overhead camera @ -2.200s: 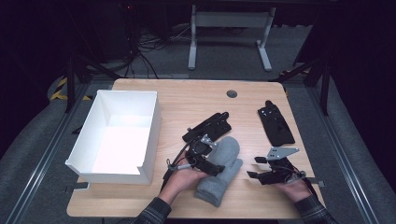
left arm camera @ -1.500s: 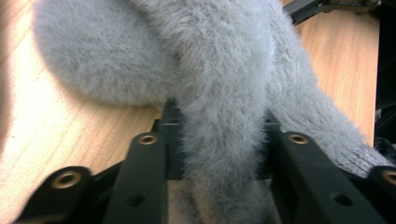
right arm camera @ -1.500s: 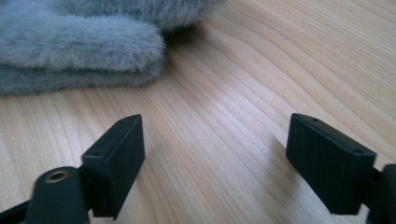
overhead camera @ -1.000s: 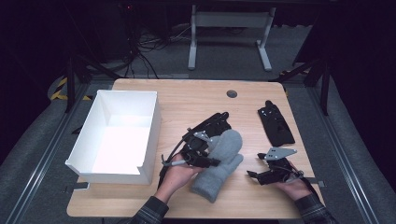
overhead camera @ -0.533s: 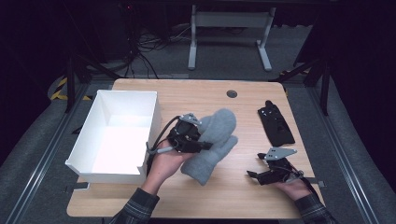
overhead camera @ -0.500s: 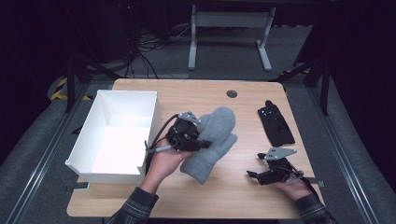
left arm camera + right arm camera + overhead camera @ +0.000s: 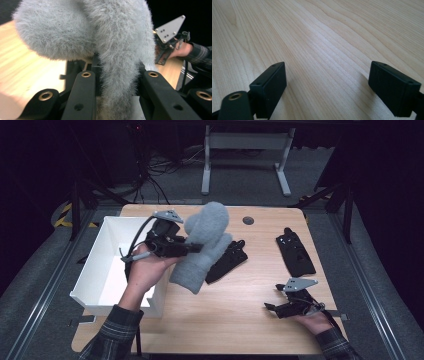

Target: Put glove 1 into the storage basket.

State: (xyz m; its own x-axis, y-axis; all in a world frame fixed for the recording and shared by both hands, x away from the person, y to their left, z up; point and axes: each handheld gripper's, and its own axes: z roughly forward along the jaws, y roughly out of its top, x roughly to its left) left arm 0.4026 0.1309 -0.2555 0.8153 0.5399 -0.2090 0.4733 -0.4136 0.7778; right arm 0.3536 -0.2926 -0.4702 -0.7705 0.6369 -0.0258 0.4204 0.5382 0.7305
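Clamping grey mitten (image 7: 202, 247) beside bin (image 7: 107, 270) rim, left gripper (image 7: 192, 248); right gripper (image 7: 270, 307) jaws wide, empty.

The left gripper (image 7: 192, 248) is held raised by the left hand (image 7: 145, 270), with the forearm in a plaid sleeve reaching up from the bottom edge. Its jaws are clamped on a grey fuzzy mitten (image 7: 202, 245), which is pinched between them. The right gripper (image 7: 270, 306) is kept low at the tabletop (image 7: 225, 320) by the right hand (image 7: 315, 320), its jaws spread wide with nothing between them.
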